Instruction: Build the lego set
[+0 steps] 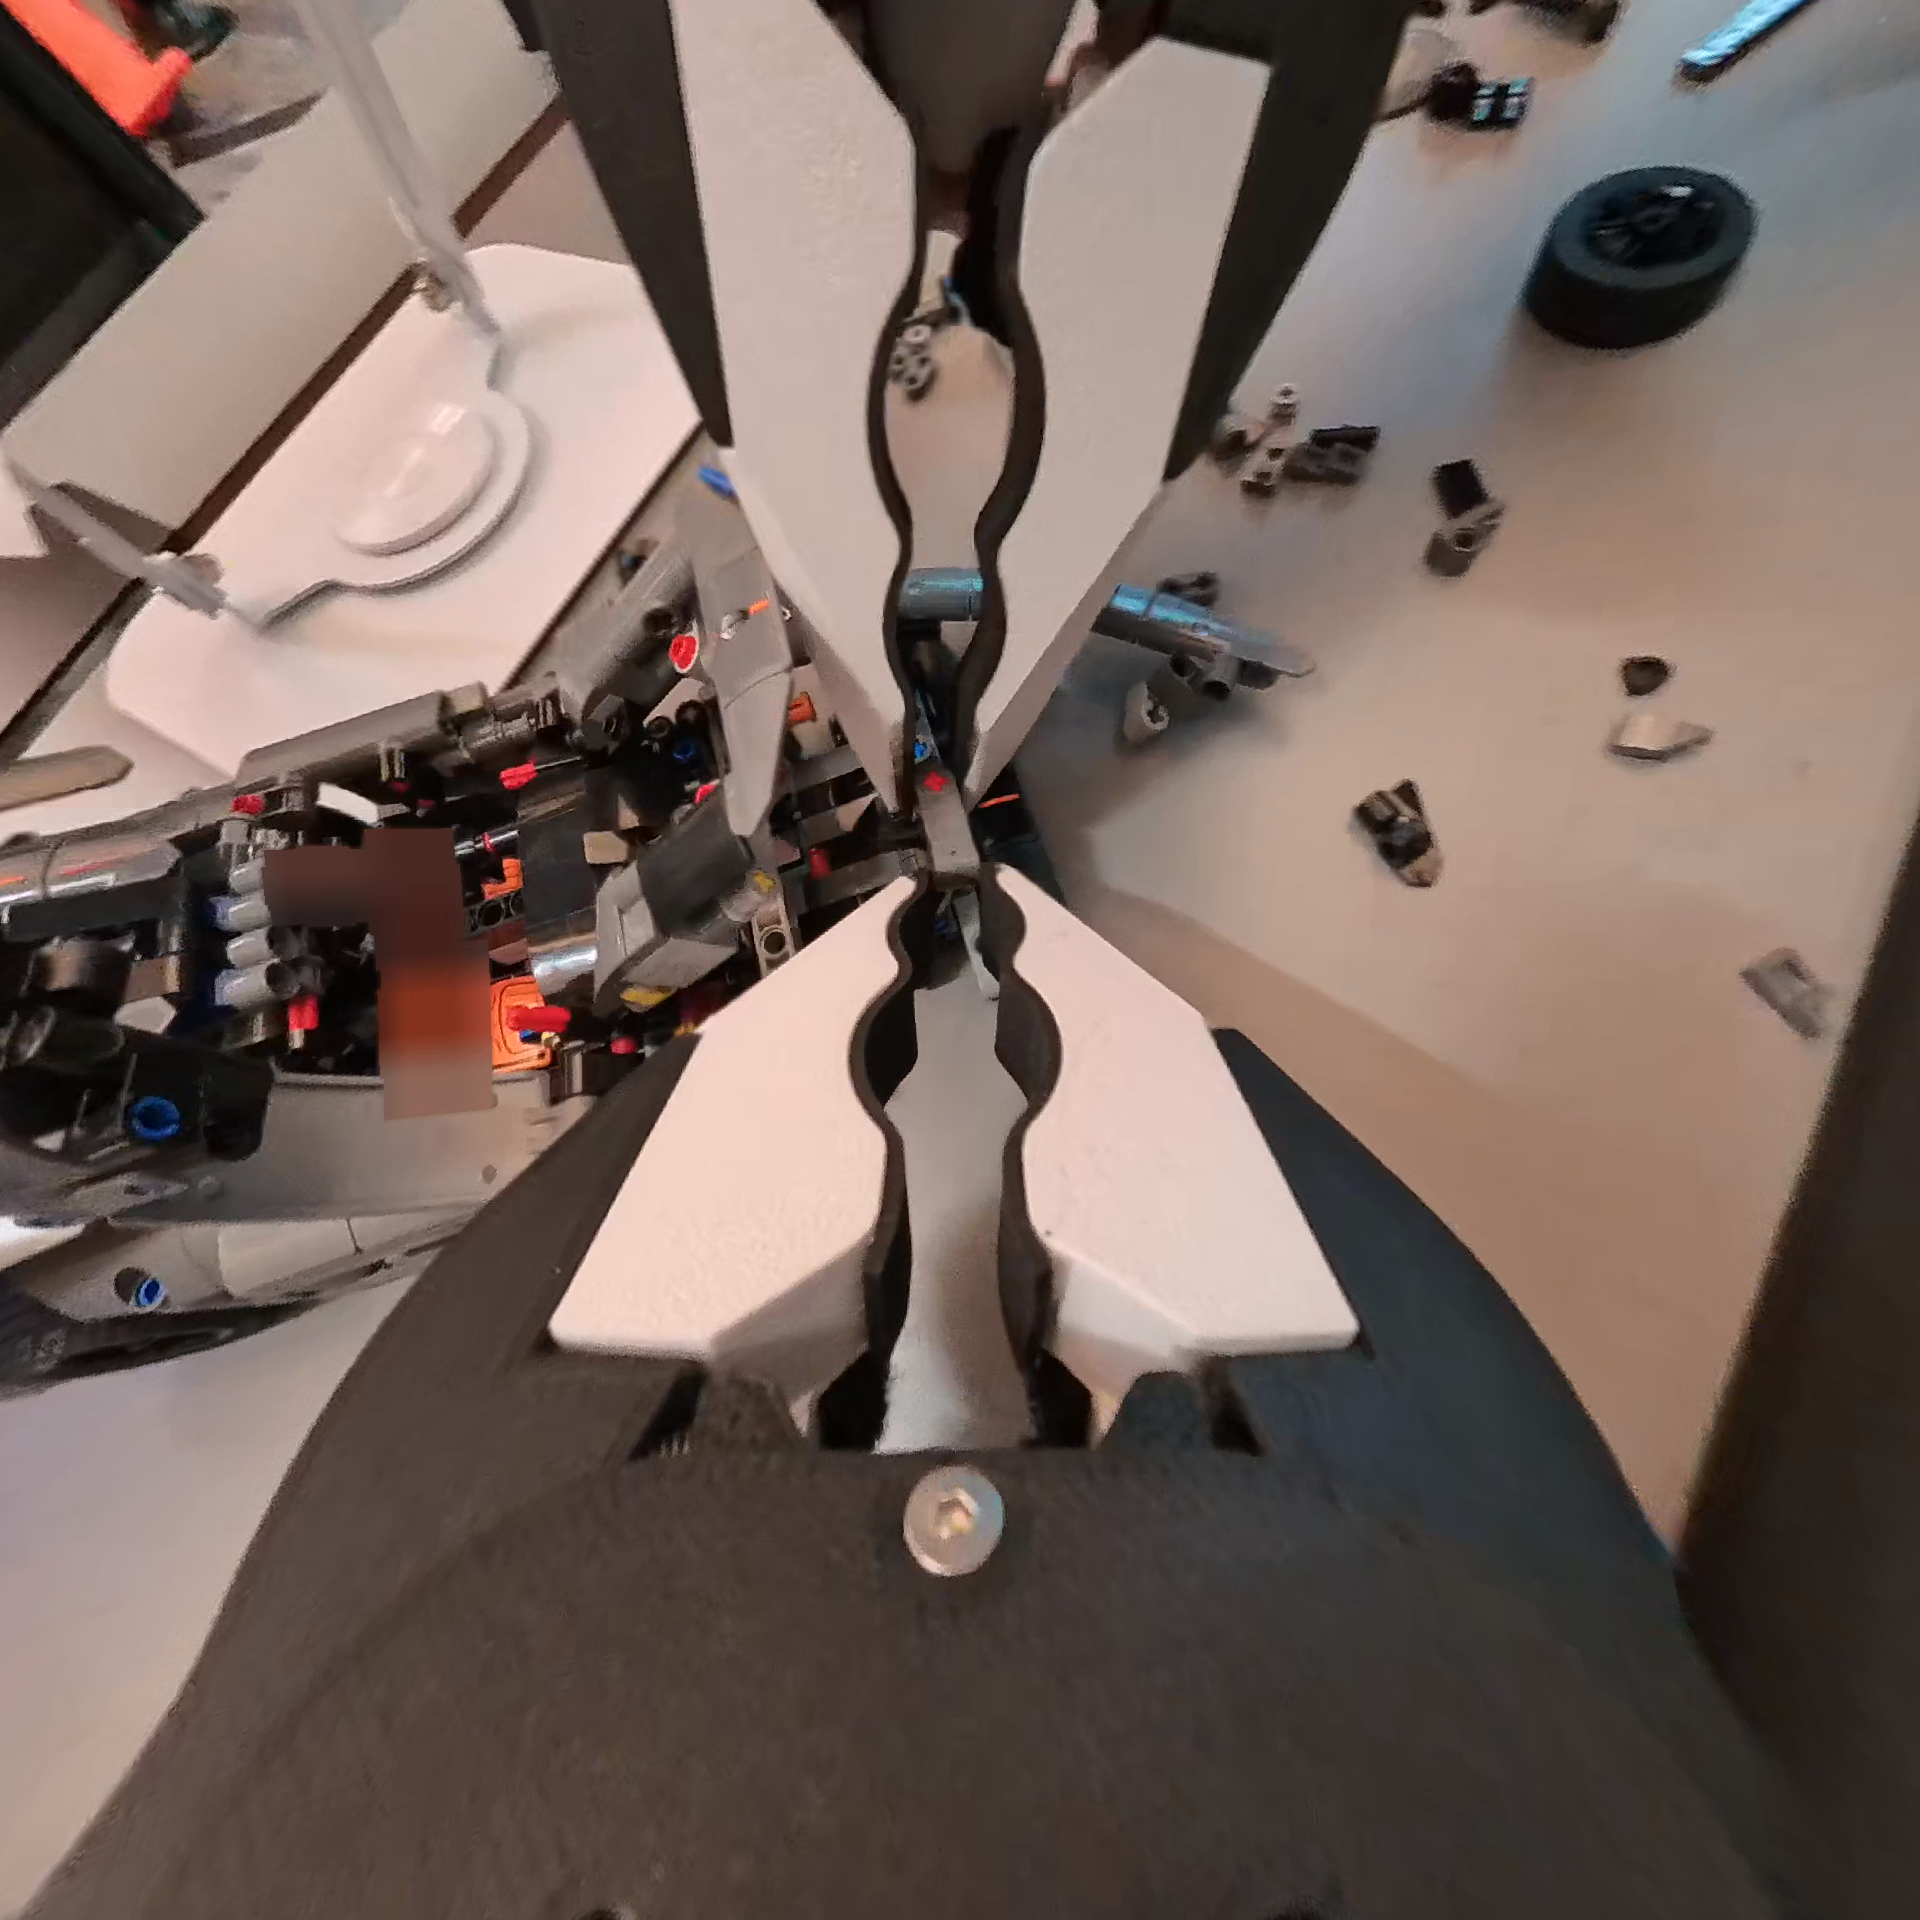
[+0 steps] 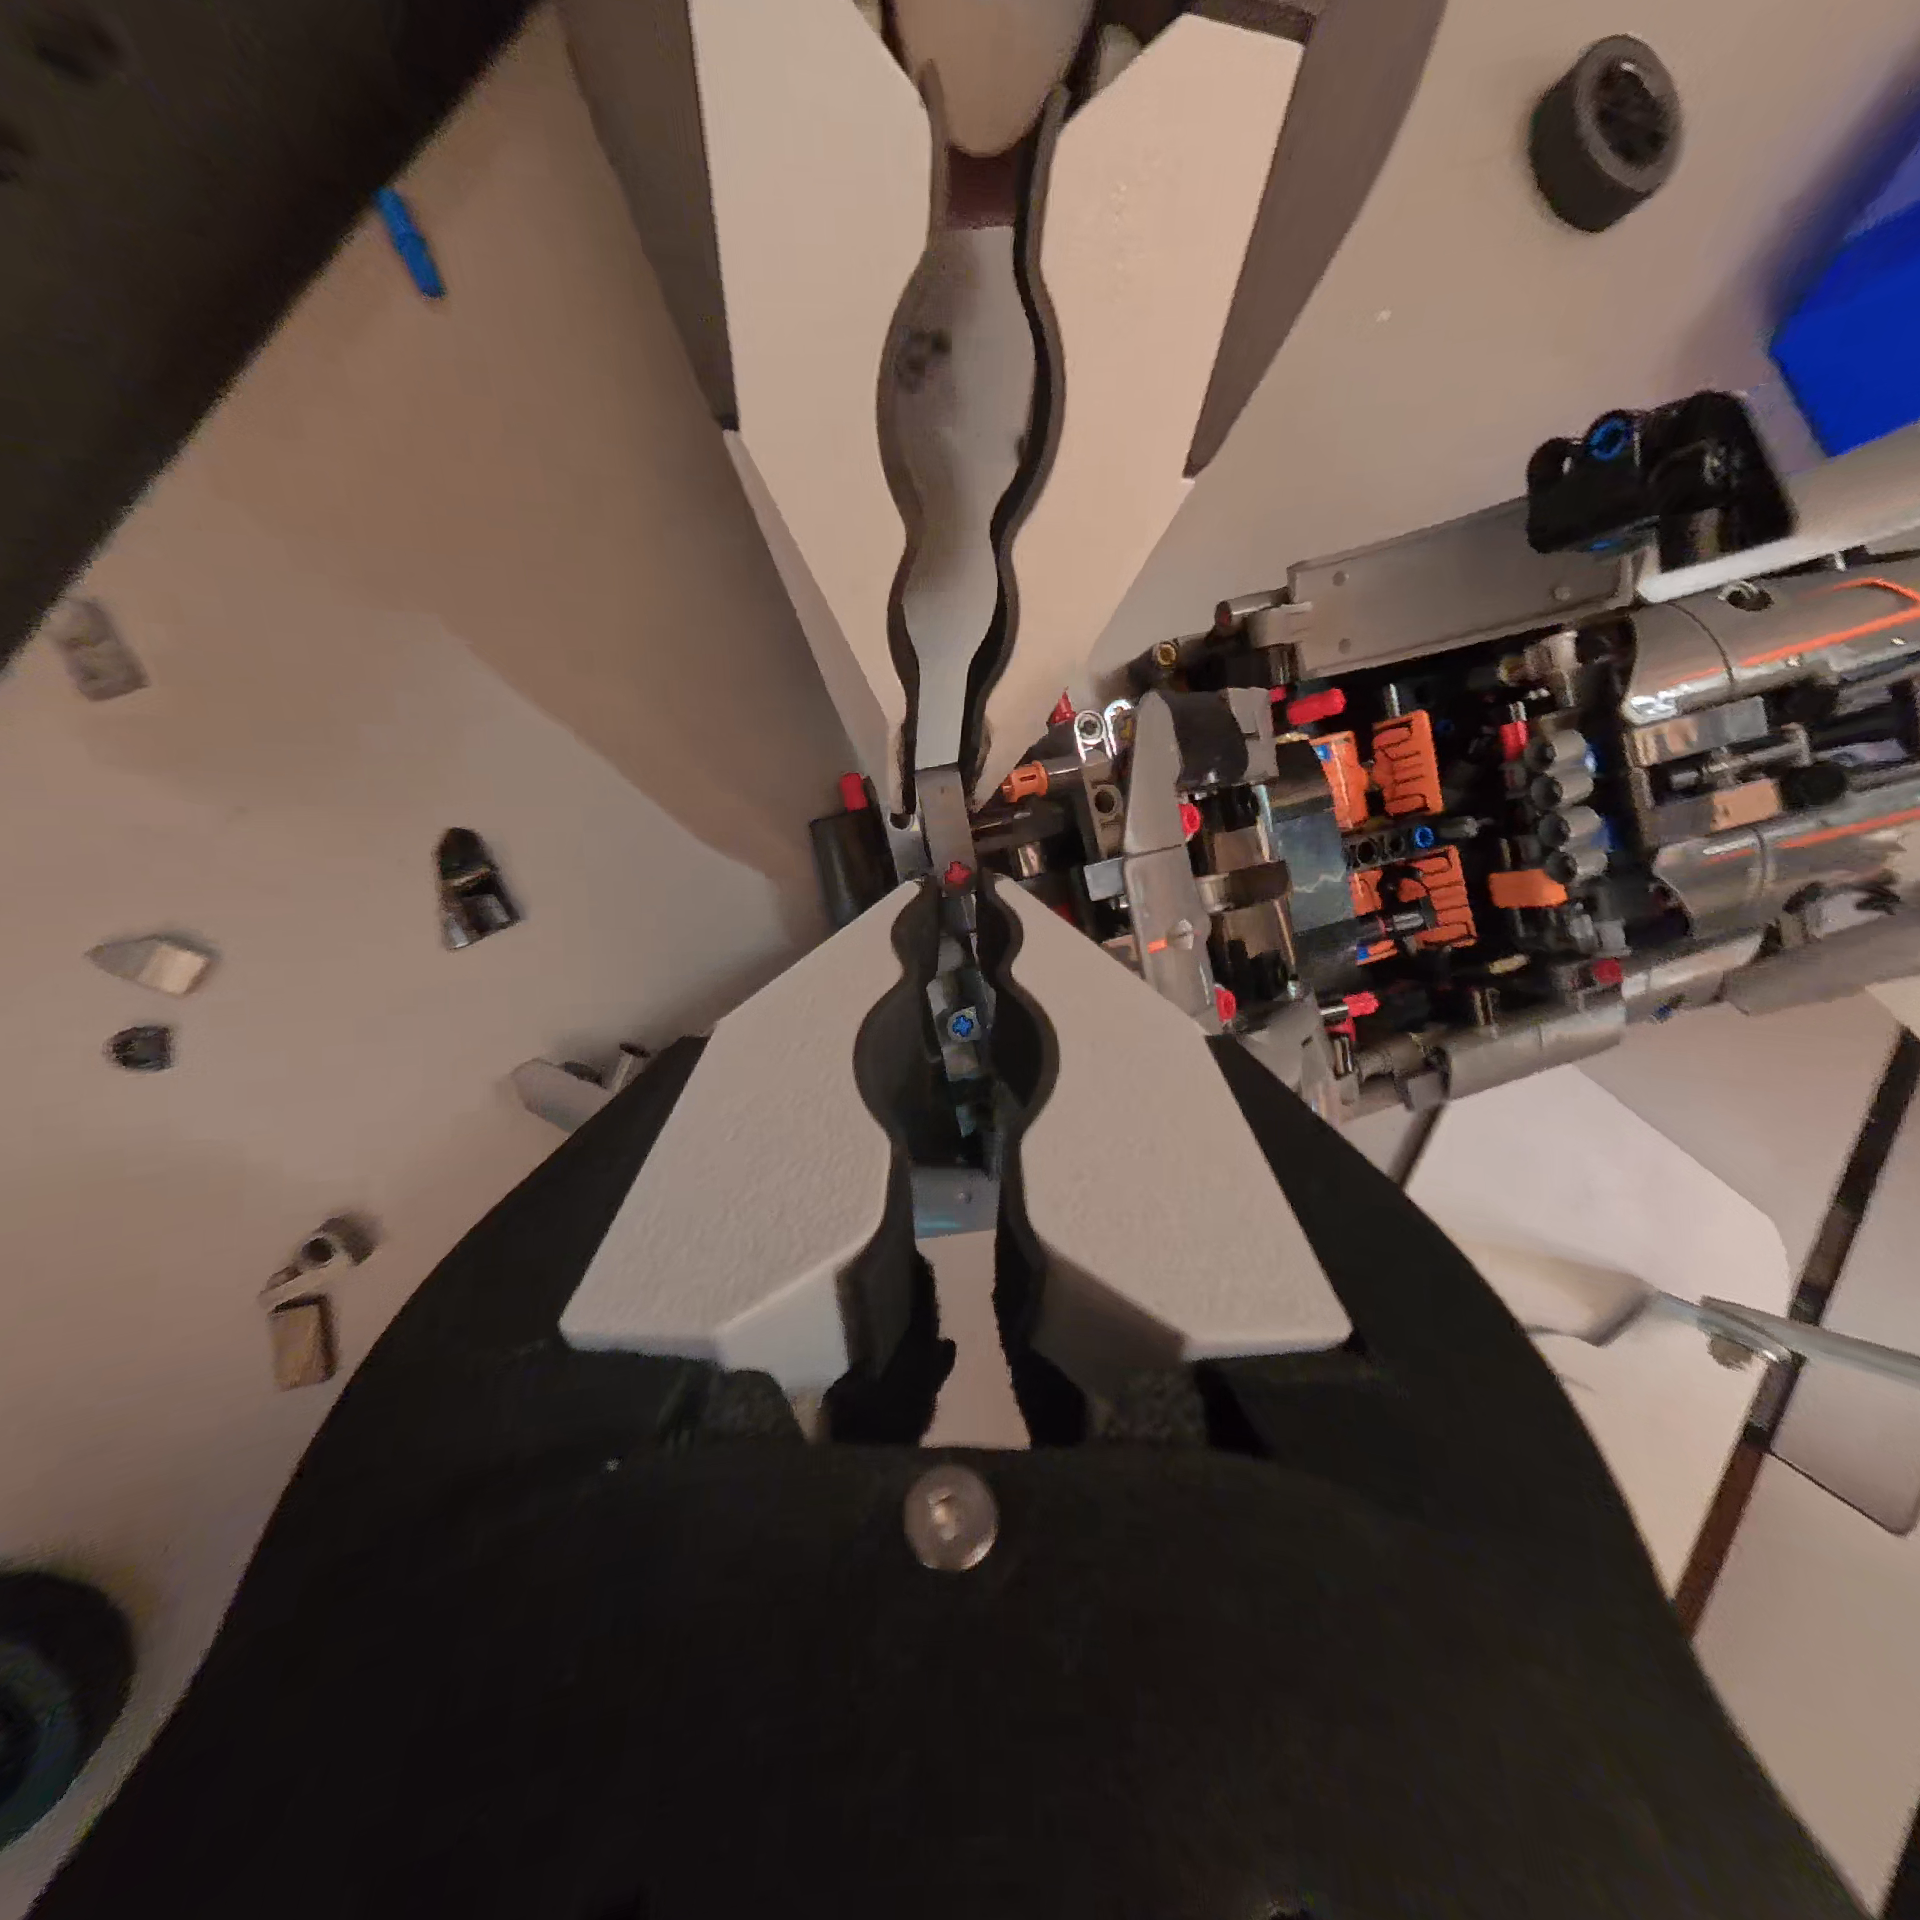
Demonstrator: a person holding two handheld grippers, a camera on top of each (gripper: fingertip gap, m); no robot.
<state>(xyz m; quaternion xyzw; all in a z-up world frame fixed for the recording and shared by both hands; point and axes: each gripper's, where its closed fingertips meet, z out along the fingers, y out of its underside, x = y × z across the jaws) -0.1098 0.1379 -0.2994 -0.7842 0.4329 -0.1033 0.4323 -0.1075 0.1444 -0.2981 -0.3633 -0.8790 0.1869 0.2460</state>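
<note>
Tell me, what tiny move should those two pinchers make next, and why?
Probably a gentle squeeze together, seating the piece. The left gripper and right gripper meet tip to tip, both shut on the same small grey piece with a red pin, right at the end of the lego model.

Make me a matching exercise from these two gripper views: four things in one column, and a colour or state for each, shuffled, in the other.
Things:
1. left gripper
2. loose wheel
3. box
4. seats in the car model

Colour or state:
A. blue
B. orange
C. lying on the table, held by nothing
D. shut on a small grey piece

Pairs: 1-D, 2-C, 3-A, 4-B
</note>
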